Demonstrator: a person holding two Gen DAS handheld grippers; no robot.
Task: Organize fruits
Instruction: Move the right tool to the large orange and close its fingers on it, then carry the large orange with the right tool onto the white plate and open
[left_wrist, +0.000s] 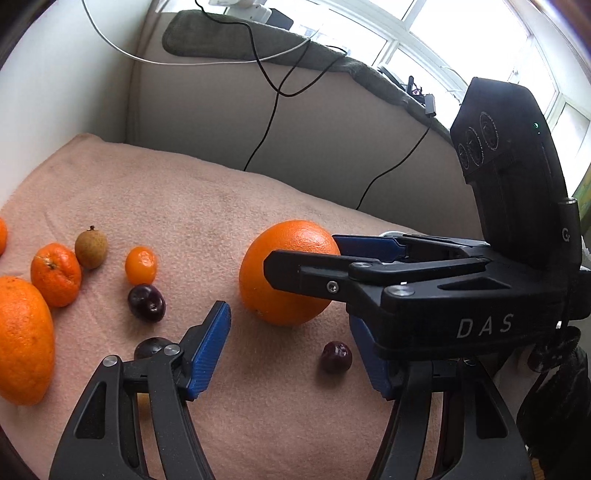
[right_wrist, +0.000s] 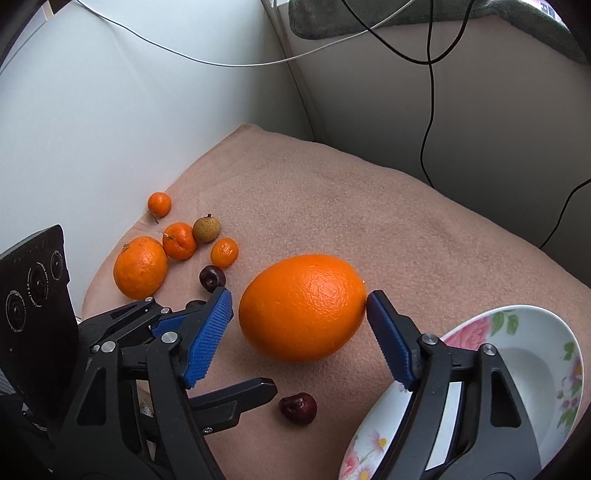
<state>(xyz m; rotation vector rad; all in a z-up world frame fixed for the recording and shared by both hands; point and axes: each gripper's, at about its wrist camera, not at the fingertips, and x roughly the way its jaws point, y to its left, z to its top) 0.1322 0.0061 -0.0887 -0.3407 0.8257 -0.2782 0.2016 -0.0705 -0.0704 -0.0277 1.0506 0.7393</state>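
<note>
The right gripper (right_wrist: 299, 325) brackets the big orange (right_wrist: 303, 306) on the blanket (right_wrist: 369, 206), jaws seemingly not quite clenched; the floral bowl (right_wrist: 535, 369) sits beside the orange. The left gripper (left_wrist: 291, 354) hangs released near it.

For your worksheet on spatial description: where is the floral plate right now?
The floral plate shows only in the right wrist view, bottom right on the pink blanket, behind the right gripper, right of the large orange.

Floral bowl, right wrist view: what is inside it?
The floral bowl shows only bare white interior where visible; no fruit in it. The right gripper and its finger cover the bowl's left part, so that portion cannot be checked.
</note>
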